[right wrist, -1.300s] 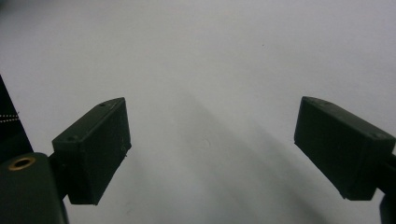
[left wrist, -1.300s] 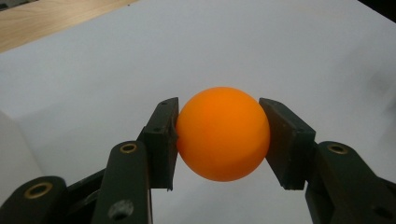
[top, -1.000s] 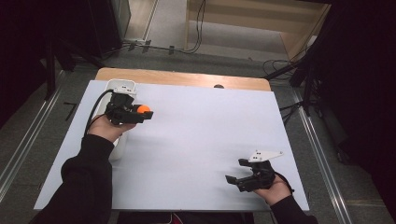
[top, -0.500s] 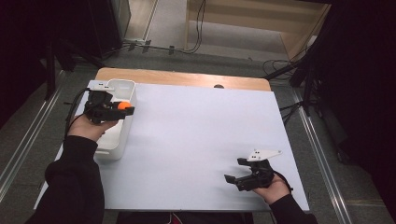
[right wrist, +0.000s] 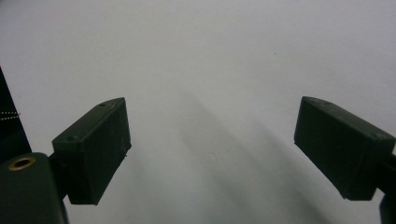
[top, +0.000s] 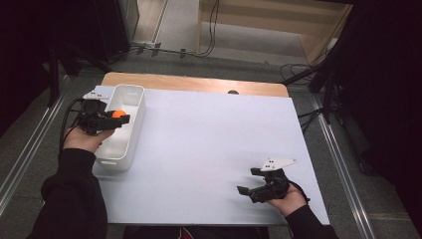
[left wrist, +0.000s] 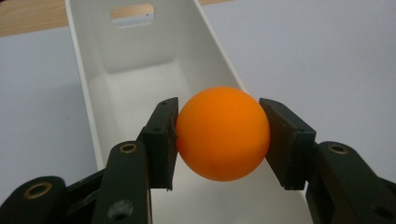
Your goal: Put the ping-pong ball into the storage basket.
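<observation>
Your right gripper (top: 254, 190) rests near edge, jaws spread, nothing held; your left gripper (top: 110, 119), clamped on 1 orange ball (left wrist: 223, 133), has swung left from over the sheet to above the white bin (top: 130, 97), likely drop-off

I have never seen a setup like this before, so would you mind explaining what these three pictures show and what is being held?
A person sits at a table covered by a white sheet, holding a tool in each hand. One picture looks down from above; the other two come from cameras riding on the tools. The left hand-held gripper is clamped on an orange ball above a long white bin at the table's left side. The right hand-held gripper is open and holds nothing, near the table's front right.
</observation>
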